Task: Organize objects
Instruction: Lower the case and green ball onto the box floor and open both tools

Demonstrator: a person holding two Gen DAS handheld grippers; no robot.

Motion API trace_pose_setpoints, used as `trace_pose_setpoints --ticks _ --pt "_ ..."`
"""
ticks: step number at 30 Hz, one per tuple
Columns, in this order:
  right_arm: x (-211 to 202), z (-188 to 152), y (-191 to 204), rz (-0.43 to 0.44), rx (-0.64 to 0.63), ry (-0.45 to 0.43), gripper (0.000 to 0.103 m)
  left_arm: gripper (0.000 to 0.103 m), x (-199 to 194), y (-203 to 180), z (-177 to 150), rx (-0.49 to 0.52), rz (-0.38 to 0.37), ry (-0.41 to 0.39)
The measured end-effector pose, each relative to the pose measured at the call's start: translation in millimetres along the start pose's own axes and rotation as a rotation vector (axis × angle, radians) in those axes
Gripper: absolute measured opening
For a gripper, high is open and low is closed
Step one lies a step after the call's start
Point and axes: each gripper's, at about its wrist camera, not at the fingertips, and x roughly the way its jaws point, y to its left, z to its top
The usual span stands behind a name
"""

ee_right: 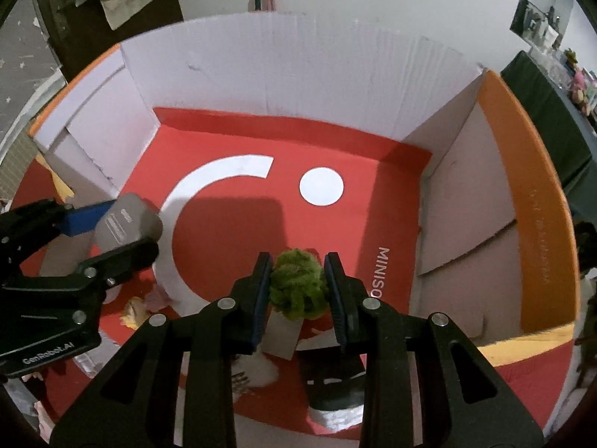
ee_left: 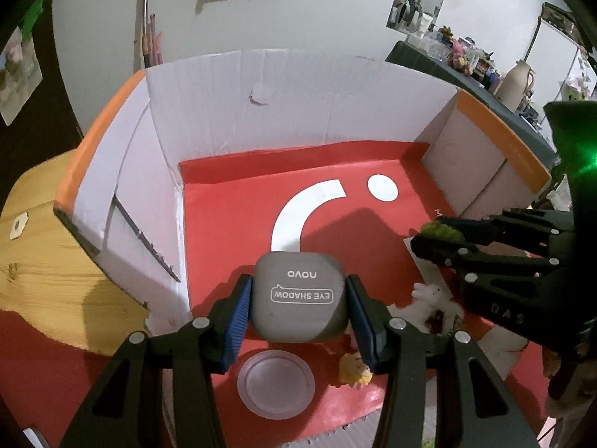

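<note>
Left wrist view: grey rounded eye-shadow case [ee_left: 299, 296], upside-down "novo" lettering.

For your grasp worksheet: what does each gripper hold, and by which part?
Left gripper: grey eye shadow case, pinched across its two opposite sides. Right gripper: fuzzy green tuft, squeezed at its sides.

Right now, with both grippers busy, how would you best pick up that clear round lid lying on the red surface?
The clear round lid lies flat and low, so its rim is the only part to pinch. I would come from straight above with one finger inside the raised rim and one outside, probably on the edge facing away from the yellow-haired figurine. Spanning its full width looks too wide for a hand-held gripper.
</note>
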Motion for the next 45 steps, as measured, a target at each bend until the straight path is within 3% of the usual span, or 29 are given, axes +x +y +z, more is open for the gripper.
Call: trace_pose_setpoints --ticks 45 --pt "-18 -31 -18 -0.049 -0.035 0.043 0.028 0.052 21 -8 2 0.028 0.042 0.075"
